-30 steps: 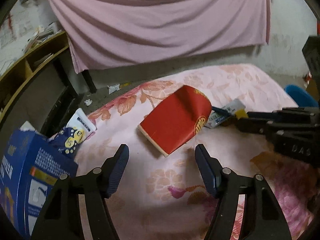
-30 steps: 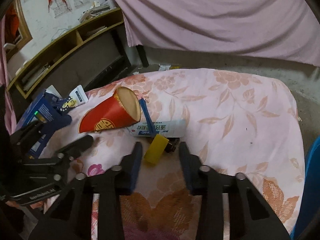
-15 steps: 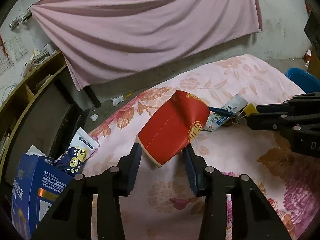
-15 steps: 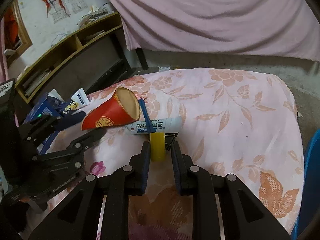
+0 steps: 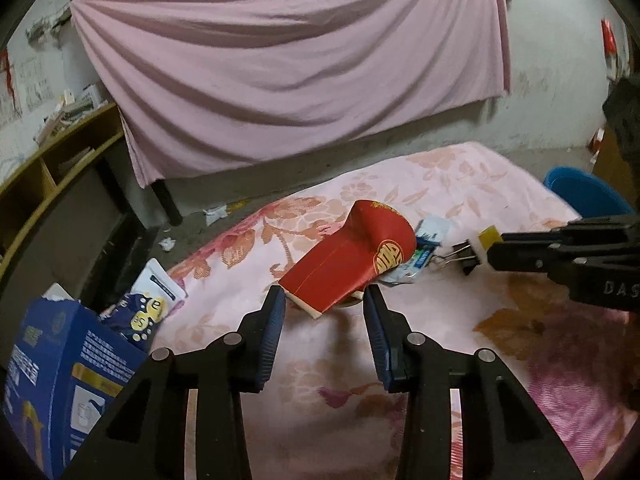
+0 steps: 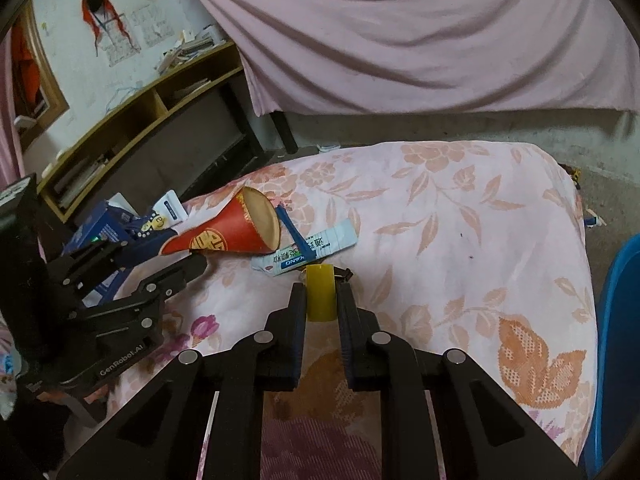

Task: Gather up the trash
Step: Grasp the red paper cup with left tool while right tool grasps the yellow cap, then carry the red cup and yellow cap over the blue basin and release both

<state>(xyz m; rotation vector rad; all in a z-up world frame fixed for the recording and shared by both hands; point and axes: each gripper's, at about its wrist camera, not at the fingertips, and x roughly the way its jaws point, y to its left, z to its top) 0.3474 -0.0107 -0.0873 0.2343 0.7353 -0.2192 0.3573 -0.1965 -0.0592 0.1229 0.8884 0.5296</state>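
A red paper cup (image 5: 352, 264) lies on its side on the flowered bedspread (image 5: 472, 184). My left gripper (image 5: 323, 300) is shut on its narrow base end, and the cup tilts up off the cloth. My right gripper (image 6: 319, 294) is shut on a yellow piece (image 6: 319, 300) that has a black binder clip (image 5: 464, 254) clamped to its far end. A white and blue sachet (image 6: 320, 246) and a blue stick (image 6: 292, 230) lie by the cup's open mouth (image 6: 262, 220), just ahead of the right fingertips.
A blue carton (image 5: 60, 380) and a snack packet (image 5: 148, 304) sit at the bed's left edge. A blue tub (image 5: 584, 196) stands on the floor at the right. A wooden shelf (image 6: 132, 120) and a hanging pink sheet (image 5: 300, 60) are behind the bed.
My left jaws came in from wide apart and closed on the cup's base. My right jaws closed on the yellow piece, and the binder clip came up off the cloth with it.
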